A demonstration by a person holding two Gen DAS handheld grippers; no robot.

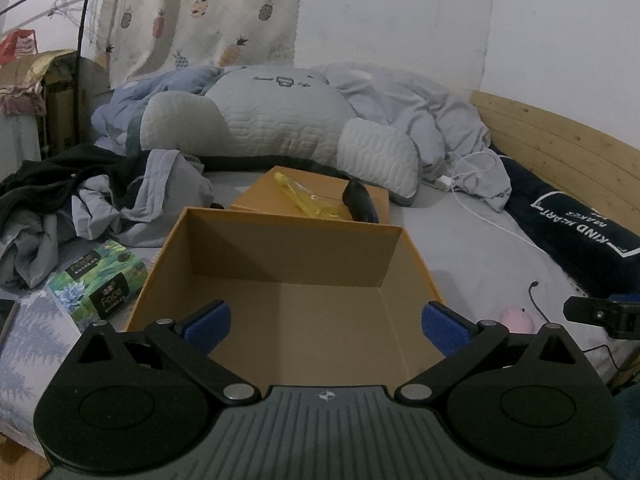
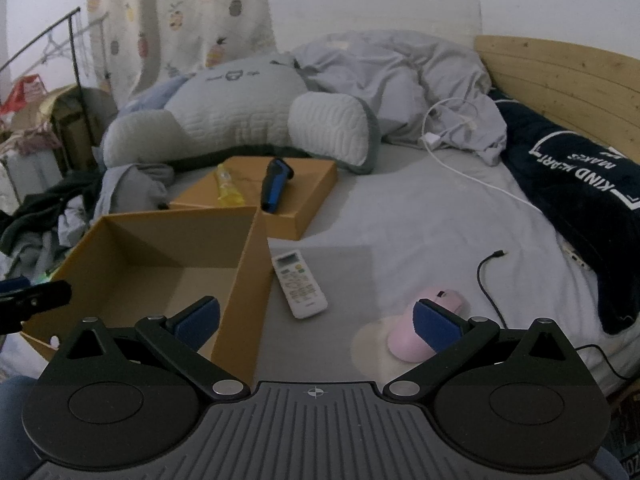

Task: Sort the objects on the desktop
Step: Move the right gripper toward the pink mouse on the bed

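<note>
An open brown cardboard box (image 1: 172,264) (image 2: 240,280) lies on the bed, nothing visible inside it. My left gripper (image 1: 326,326) hangs open above its near end, with nothing between the pads. Behind the box lies its lid (image 1: 256,194) (image 2: 316,188), carrying a black-and-blue shaver (image 1: 362,200) (image 2: 274,188) and a yellow packet (image 1: 306,200) (image 2: 229,190). A white remote (image 2: 299,283) lies right of the box. My right gripper (image 2: 316,322) is open over the sheet near the remote; its right pad overlaps a pink mouse (image 2: 408,338) (image 1: 516,318) in the picture.
A green tissue pack (image 1: 102,280) lies left of the box beside crumpled clothes (image 1: 108,200). A large grey cushion (image 1: 256,120) and duvet fill the back. A black cable (image 2: 486,276), a white charger cable (image 2: 460,172) and a dark pillow (image 2: 576,184) lie at right by the wooden bed frame (image 2: 560,76).
</note>
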